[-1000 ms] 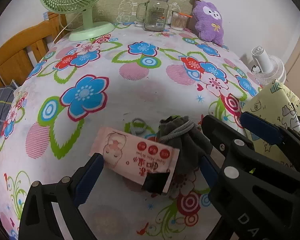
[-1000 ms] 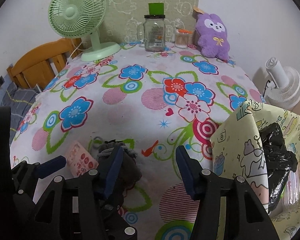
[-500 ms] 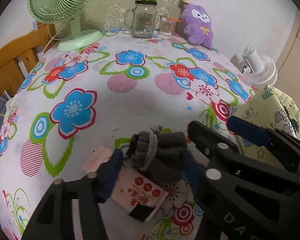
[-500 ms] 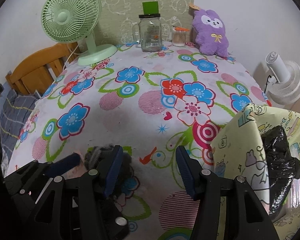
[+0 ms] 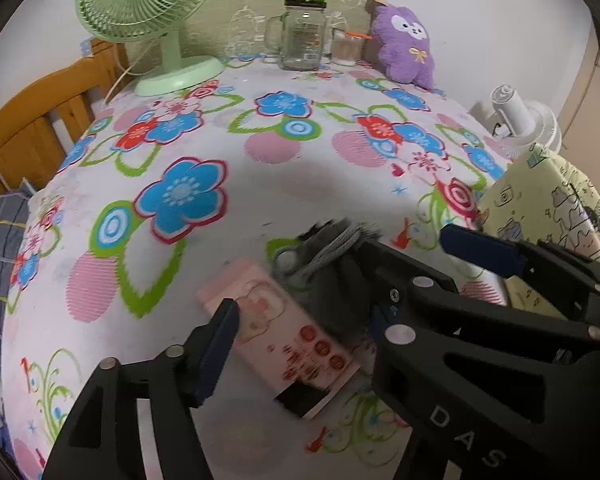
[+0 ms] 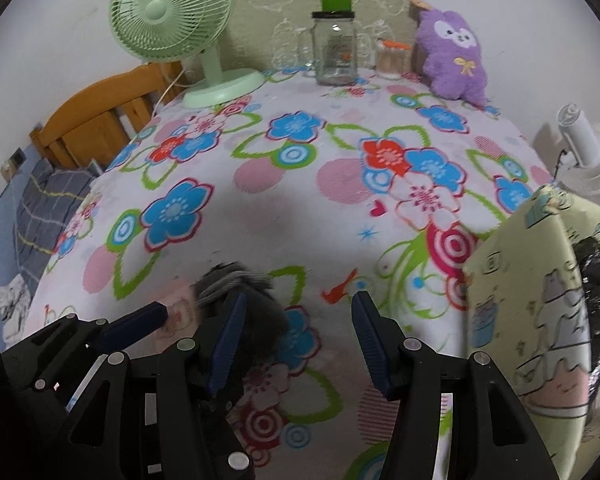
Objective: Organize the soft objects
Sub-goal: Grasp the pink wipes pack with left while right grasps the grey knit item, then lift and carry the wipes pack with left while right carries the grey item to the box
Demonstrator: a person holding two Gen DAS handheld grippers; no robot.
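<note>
A grey knitted sock bundle (image 5: pixel 332 280) lies on the flowered tablecloth beside a pink wet-wipes pack (image 5: pixel 284 332). My left gripper (image 5: pixel 300 320) is open, its fingers astride the wipes pack and the sock; whether it touches them I cannot tell. The sock also shows in the right wrist view (image 6: pixel 252 300), just left of my right gripper (image 6: pixel 300 320), which is open and empty above the cloth. A purple plush toy (image 6: pixel 454 60) sits at the table's far right.
A green desk fan (image 6: pixel 180 32), a glass jar with a green lid (image 6: pixel 335 48) and a small cup (image 6: pixel 392 60) stand at the back. A yellow cartoon-print bag (image 6: pixel 540 320) with black plastic inside is at the right. A white fan (image 6: pixel 588 156) and a wooden chair (image 6: pixel 100 120) flank the table.
The left gripper opened and drew back; the grey sock that was between its fingers now lies on the cloth by the wipes pack. The right gripper stayed open.
</note>
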